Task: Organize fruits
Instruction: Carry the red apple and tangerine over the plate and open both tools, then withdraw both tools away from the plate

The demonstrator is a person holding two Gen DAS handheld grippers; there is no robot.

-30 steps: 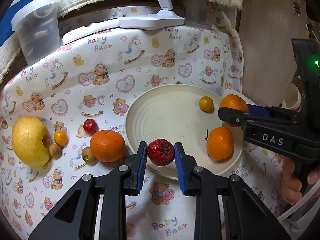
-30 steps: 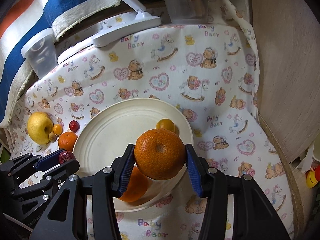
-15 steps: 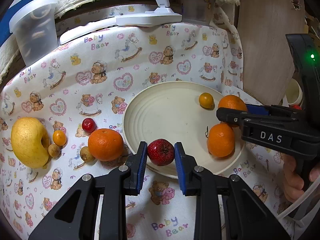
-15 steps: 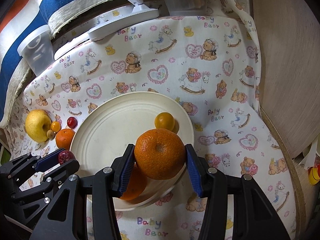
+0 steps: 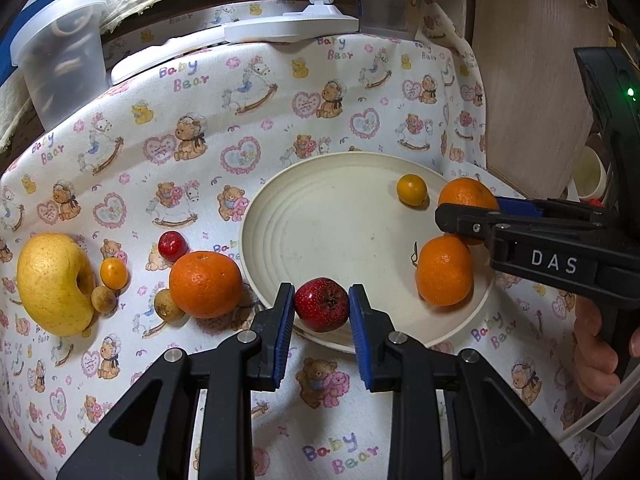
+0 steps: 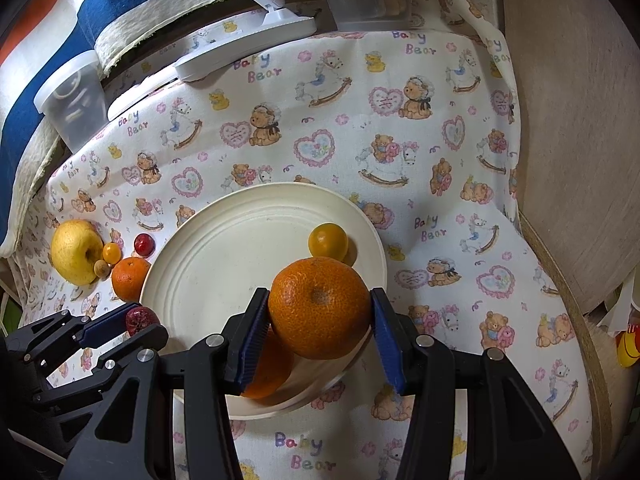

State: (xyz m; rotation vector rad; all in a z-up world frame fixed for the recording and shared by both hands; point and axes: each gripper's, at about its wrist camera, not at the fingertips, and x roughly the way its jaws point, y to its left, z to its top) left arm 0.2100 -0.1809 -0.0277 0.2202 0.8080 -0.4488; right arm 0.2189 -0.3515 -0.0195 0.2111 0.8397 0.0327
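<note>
Bear-print cloth [image 5: 280, 128] is covering the table, with a cream plate [image 5: 320, 216] lying on it among scattered fruit.

Left gripper [image 5: 322, 308] is pinching a small dark-red fruit [image 5: 322, 305] over the plate's near rim; right gripper [image 6: 320, 316] is clamping a dimpled orange [image 6: 319, 308] above the plate, hiding most of a second orange [image 6: 266, 372] beneath. What kind the red fruit is stays unclear. Compared with a second ago, both grips are looking unchanged and the scene is sitting slightly lower in view.
</note>
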